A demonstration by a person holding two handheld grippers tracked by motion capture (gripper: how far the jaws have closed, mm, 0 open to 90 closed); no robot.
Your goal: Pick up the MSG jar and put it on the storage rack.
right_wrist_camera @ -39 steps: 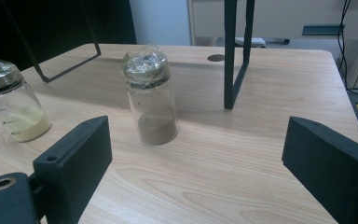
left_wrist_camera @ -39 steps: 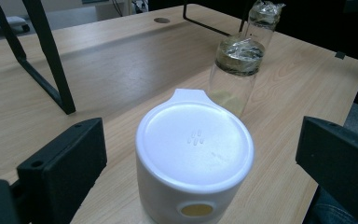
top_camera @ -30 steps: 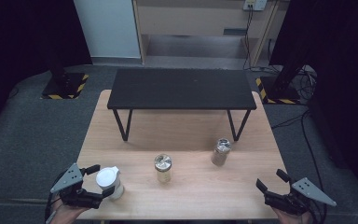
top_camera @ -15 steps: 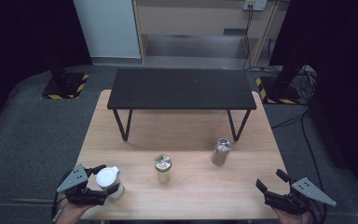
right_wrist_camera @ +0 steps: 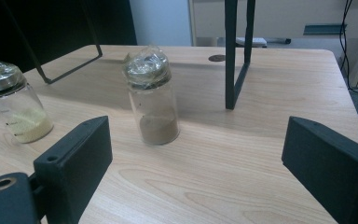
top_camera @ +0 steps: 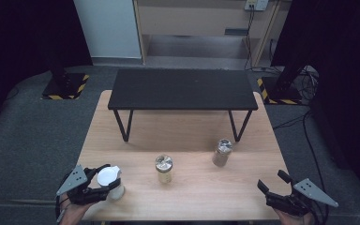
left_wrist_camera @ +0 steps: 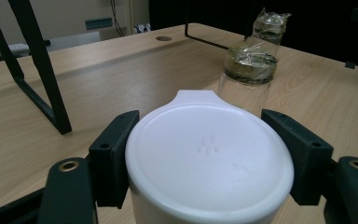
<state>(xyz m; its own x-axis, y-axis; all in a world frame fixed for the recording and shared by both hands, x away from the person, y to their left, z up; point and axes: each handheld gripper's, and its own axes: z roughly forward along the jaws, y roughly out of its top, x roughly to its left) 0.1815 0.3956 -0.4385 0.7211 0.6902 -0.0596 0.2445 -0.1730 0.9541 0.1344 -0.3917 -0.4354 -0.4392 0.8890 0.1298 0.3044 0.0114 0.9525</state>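
The left tool is seen at the near left corner of the bench, its jaws just closed and now pinching a white lidded cup from both sides; the cup stands upright on the wood. Beyond it, a jar of yellow grains stands mid-bench, and a jar of brown powder farther right. The right tool is held spread at the near right corner, nothing between its jaws. A low black stand is set across the far half.
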